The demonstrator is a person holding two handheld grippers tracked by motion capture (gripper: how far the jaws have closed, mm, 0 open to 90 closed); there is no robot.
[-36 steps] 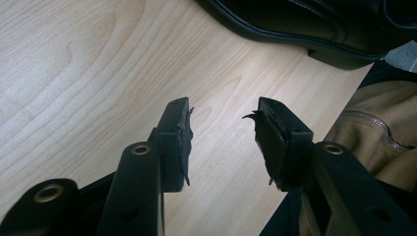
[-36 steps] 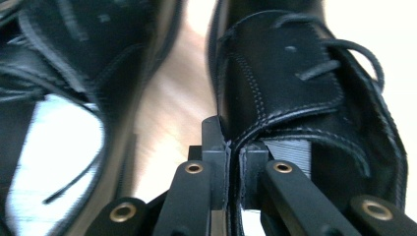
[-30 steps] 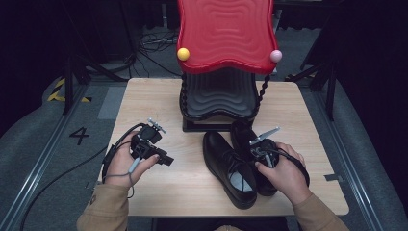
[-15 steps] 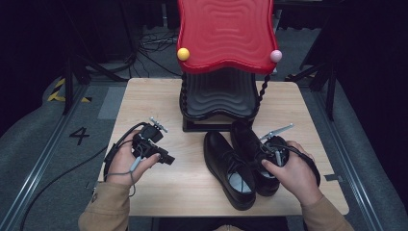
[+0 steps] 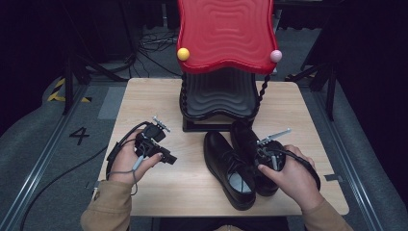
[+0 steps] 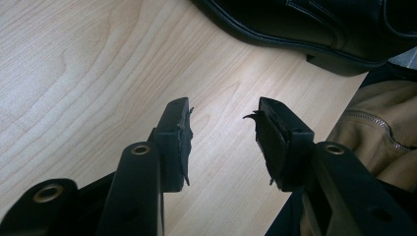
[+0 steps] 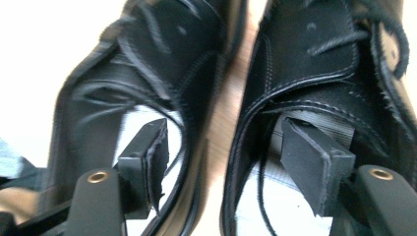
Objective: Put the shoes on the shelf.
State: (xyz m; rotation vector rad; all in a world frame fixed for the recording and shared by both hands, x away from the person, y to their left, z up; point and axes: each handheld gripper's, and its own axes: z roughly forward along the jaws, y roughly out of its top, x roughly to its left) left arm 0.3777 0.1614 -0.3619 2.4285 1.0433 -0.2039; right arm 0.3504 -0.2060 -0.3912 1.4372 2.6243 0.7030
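Wooden table point(image 5: 154, 197): right gripper point(image 7: 223, 162) just spread, straddling both shoes' point(image 5: 240, 163) adjoining collars; pinch both squarely. Left gripper point(image 6: 223, 142) spread, empty.

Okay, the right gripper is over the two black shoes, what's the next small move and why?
Probably lift the right gripper straight up and clear. Its jaws have just been opening and stand wide, one in each black shoe, straddling their touching inner walls without pressing them; both shoes rest side by side on the table.
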